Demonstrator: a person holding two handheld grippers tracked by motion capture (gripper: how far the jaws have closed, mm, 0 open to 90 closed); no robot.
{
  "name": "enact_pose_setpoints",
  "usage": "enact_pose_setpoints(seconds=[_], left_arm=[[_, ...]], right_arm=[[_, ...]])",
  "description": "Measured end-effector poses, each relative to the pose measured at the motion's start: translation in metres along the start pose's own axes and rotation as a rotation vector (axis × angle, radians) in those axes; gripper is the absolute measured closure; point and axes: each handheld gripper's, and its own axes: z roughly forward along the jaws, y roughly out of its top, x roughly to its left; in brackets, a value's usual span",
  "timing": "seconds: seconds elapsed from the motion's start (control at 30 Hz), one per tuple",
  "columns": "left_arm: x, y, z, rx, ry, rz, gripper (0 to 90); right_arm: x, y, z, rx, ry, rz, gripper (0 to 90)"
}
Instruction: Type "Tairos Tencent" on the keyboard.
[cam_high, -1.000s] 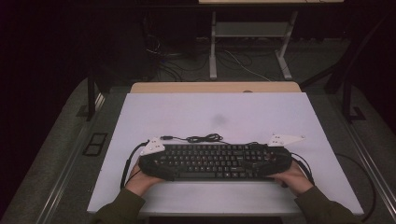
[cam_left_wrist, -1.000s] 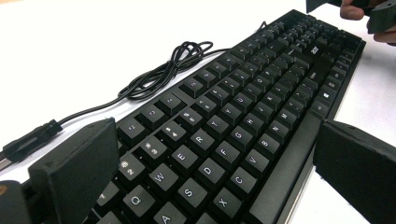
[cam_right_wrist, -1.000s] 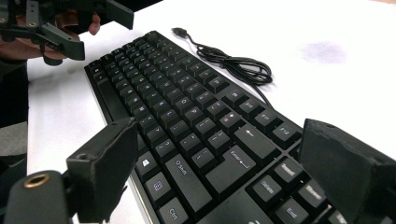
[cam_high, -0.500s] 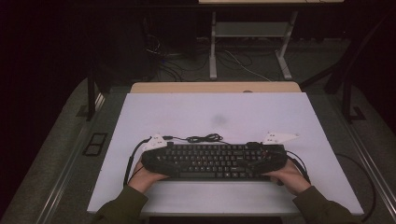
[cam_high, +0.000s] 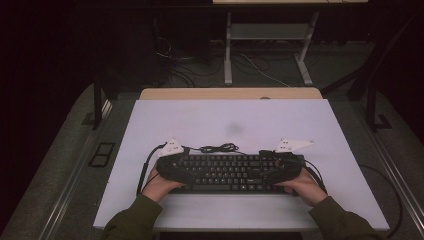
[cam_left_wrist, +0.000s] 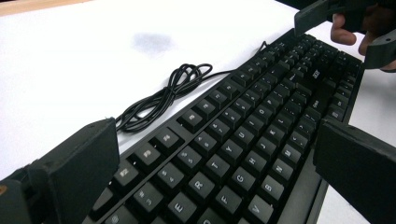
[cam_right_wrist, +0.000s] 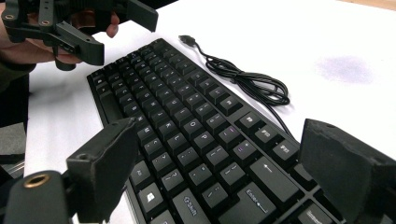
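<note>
A black keyboard (cam_high: 230, 172) lies across the near part of the white table (cam_high: 225, 115), its coiled black cable (cam_high: 217, 148) just behind it. My left gripper (cam_high: 170, 165) is at the keyboard's left end and my right gripper (cam_high: 287, 164) at its right end, each held in a hand. In the left gripper view the jaws (cam_left_wrist: 217, 130) stand wide apart over the keys (cam_left_wrist: 243, 140), with the right gripper (cam_left_wrist: 341, 23) far off. In the right gripper view the open jaws (cam_right_wrist: 219, 130) straddle the keys (cam_right_wrist: 187, 130), facing the left gripper (cam_right_wrist: 93, 28). The cable (cam_right_wrist: 252, 79) ends in a loose plug (cam_right_wrist: 187, 39).
A faint grey smudge (cam_high: 233, 128) marks the table beyond the cable. A wooden strip (cam_high: 230, 93) runs along the table's far edge. Behind it stand desk legs (cam_high: 228, 50) and floor cables in a dark room.
Both grippers have moved inward along the keyboard's ends and a little away from the person. The keyboard and cable lie about where they were.
</note>
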Motion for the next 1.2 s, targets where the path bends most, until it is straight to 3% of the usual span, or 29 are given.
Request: enact_pose_setpoints(seconds=[0.33,0.7,1.0,1.2], left_arm=[[-0.003,0.007,0.012,0.007,-0.012,0.014,0.0],[-0.004,0.011,0.026,0.010,-0.008,0.023,0.0],[-0.006,0.011,0.029,0.021,-0.004,0.052,3.5],[-0.007,0.010,0.029,0.023,-0.003,0.050,6.7]], right_arm=[[0.000,0.003,0.008,0.016,0.011,-0.004,11.9],[0.002,0.005,0.018,0.043,0.032,-0.040,11.9],[0.003,0.002,0.021,0.068,0.032,-0.069,15.8],[0.003,0.001,0.022,0.084,0.036,-0.071,18.5]])
